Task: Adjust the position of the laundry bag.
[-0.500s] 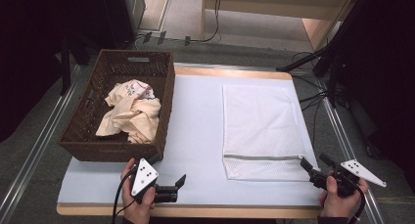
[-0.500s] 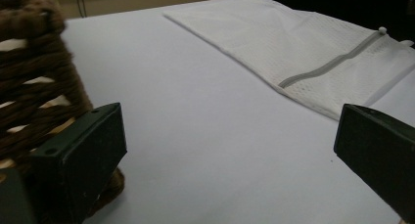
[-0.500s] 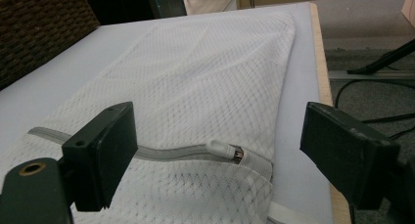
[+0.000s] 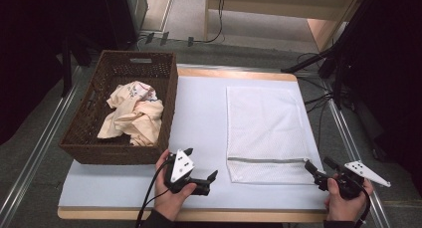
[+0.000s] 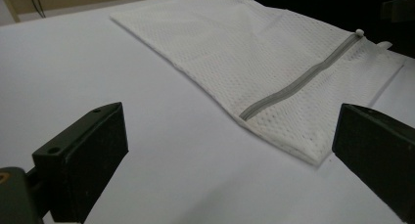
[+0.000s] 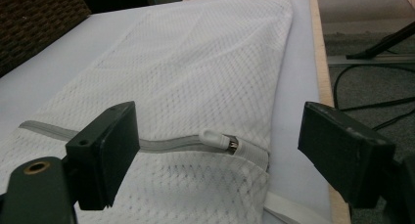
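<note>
Dim room, table evenly lit, soft focus, surroundings black.

White mesh laundry bag (image 4: 265,128): open-weave cloth, matt, with a grey woven zipper tape (image 6: 166,145) and a white plastic pull (image 6: 215,137) on a small metal clip. Dark brown wicker basket (image 4: 169,96): rough weave. Cream crumpled cloth (image 4: 133,113) inside, soft. Pale surface (image 4: 199,113): smooth, matt, wood-edged. Jaws: matt black plastic.
</note>
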`<state>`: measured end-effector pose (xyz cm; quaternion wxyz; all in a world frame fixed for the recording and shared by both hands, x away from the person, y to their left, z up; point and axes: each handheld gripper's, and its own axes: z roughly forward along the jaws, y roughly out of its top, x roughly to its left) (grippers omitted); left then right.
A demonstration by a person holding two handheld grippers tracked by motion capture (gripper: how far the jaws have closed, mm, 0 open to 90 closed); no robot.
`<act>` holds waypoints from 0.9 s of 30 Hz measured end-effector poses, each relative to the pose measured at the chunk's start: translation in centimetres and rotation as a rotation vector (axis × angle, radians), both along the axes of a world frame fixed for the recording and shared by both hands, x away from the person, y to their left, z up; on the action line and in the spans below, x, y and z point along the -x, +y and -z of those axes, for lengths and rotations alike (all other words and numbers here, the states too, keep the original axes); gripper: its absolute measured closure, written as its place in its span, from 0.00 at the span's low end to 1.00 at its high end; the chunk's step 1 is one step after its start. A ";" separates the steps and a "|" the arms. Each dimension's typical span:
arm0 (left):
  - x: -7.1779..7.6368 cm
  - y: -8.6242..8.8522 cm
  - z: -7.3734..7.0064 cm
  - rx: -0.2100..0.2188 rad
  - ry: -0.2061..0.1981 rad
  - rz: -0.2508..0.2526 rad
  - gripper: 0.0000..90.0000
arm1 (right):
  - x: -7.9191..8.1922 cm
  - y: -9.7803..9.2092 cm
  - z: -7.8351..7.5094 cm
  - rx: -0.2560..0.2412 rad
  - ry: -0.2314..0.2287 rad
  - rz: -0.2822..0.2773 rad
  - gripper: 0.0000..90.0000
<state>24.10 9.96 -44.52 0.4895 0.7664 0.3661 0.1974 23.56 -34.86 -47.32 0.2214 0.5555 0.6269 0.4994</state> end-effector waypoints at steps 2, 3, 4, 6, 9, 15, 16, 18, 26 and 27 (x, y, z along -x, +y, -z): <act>-1.2 -1.1 0.0 0.005 0.024 -0.007 0.06 | -0.1 -0.2 0.0 -0.005 0.000 0.000 0.18; -1.9 -1.7 0.0 0.005 0.037 -0.006 0.08 | -0.1 -0.3 0.0 -0.009 0.007 0.002 0.18; -2.6 -2.2 0.0 0.008 0.052 -0.003 0.08 | -0.2 -0.4 0.0 -0.007 0.009 0.002 0.19; -4.0 -3.5 0.1 -0.006 0.083 -0.012 0.10 | -0.4 -0.6 0.2 -0.009 0.018 0.003 0.19; -6.3 -5.2 0.4 -0.027 0.110 -0.025 0.16 | -0.6 -0.9 0.4 -0.001 0.043 0.023 0.22; -9.9 -7.5 1.1 -0.077 0.171 -0.090 0.23 | -1.0 -1.1 0.9 0.000 0.102 0.040 0.31; -10.4 -7.7 1.2 -0.091 0.182 -0.113 0.24 | -1.2 -1.0 1.1 0.002 0.112 0.035 0.34; -11.2 -8.1 1.6 -0.098 0.204 -0.126 0.28 | -1.3 -0.8 1.4 0.003 0.133 0.010 0.39; -12.6 -8.8 3.0 -0.154 0.241 -0.201 0.38 | -1.7 -0.4 1.7 0.026 0.164 -0.005 0.50; -12.7 -8.9 3.1 -0.160 0.246 -0.207 0.39 | -1.7 -0.3 1.7 0.039 0.163 -0.004 0.50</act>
